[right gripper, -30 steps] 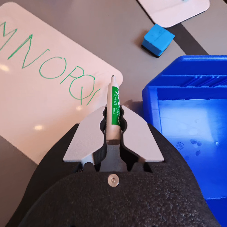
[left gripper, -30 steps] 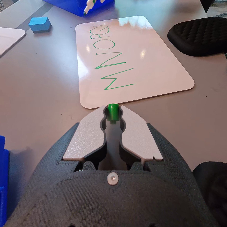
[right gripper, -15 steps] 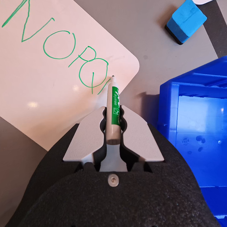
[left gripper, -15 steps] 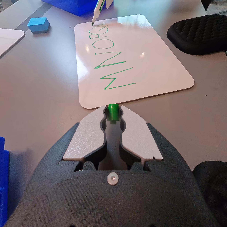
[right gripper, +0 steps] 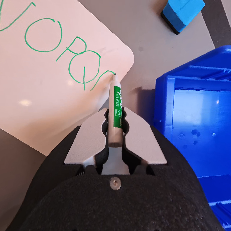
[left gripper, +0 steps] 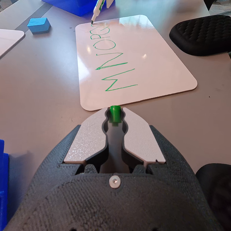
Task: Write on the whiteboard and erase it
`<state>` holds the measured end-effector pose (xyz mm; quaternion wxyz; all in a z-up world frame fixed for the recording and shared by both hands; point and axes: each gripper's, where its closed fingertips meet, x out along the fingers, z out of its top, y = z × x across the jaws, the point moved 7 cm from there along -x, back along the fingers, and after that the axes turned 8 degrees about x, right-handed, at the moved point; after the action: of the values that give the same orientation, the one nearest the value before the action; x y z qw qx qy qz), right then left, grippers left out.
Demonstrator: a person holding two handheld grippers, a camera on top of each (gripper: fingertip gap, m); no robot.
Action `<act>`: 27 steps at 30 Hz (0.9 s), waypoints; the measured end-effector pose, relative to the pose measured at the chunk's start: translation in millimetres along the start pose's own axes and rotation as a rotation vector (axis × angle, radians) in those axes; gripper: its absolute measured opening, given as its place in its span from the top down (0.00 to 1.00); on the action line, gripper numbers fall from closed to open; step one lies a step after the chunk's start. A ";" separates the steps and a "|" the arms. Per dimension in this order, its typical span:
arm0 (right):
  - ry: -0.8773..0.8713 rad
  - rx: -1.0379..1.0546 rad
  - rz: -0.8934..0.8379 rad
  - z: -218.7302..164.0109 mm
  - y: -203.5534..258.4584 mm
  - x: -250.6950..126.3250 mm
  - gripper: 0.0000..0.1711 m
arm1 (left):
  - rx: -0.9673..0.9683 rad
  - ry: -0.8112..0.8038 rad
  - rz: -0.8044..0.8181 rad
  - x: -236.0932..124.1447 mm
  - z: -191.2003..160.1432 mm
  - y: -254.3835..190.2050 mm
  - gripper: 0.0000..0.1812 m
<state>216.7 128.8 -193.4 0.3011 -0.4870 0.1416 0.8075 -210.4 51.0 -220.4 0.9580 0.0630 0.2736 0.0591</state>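
A white whiteboard (left gripper: pixel 156 65) with green handwriting lies flat on the grey table; it also shows in the right wrist view (right gripper: pixel 43 87). My right gripper (right gripper: pixel 115 110) is shut on a green dry-erase marker (right gripper: pixel 115 107), whose tip touches the board near its corner at the end of the writing. The marker (left gripper: pixel 98 9) shows at the board's far edge in the left wrist view. My left gripper (left gripper: pixel 115 110) is shut on the green marker cap (left gripper: pixel 115 114), just short of the board's near edge. A blue eraser (right gripper: pixel 182 15) sits on the table beyond the board's corner; it also shows in the left wrist view (left gripper: pixel 38 25).
A blue plastic bin (right gripper: pixel 195 118) stands right beside the marker, seen also at the far edge (left gripper: pixel 75 6). A second whiteboard's corner (left gripper: pixel 8 38) lies at the left. A black padded rest (left gripper: pixel 202 35) lies right of the board. Another blue object (left gripper: pixel 3 181) is at the near left.
My right gripper has moved the marker along the board's corner, drawing a new curved green stroke after the last letters. My left gripper has stayed still with the cap.
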 end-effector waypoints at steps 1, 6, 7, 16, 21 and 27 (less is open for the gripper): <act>0.004 0.000 -0.002 -1.4 0.0 -1.3 0.89 | 0.000 0.000 0.000 0.0 0.0 0.0 0.90; 0.017 0.001 -0.003 -6.9 5.8 -7.1 0.89 | 0.002 0.002 -0.002 0.2 0.0 -0.3 0.90; 0.018 -0.001 -0.001 -7.6 7.8 -7.9 0.89 | 0.003 0.002 -0.002 0.2 0.0 -0.4 0.90; 0.022 -0.024 0.013 -7.2 24.2 -9.2 0.89 | 0.006 0.003 -0.007 0.4 0.3 -1.2 0.90; 0.035 -0.001 -0.007 -13.4 17.8 -12.4 0.89 | 0.006 0.004 -0.007 0.4 0.5 -1.3 0.90; 0.049 0.018 -0.017 -24.9 19.5 -20.0 0.89 | 0.008 0.005 -0.009 0.5 0.7 -1.7 0.90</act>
<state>228.9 93.7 -189.3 0.3091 -0.5049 0.1521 0.7914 -209.5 49.3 -220.3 0.9572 0.0656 0.2766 0.0539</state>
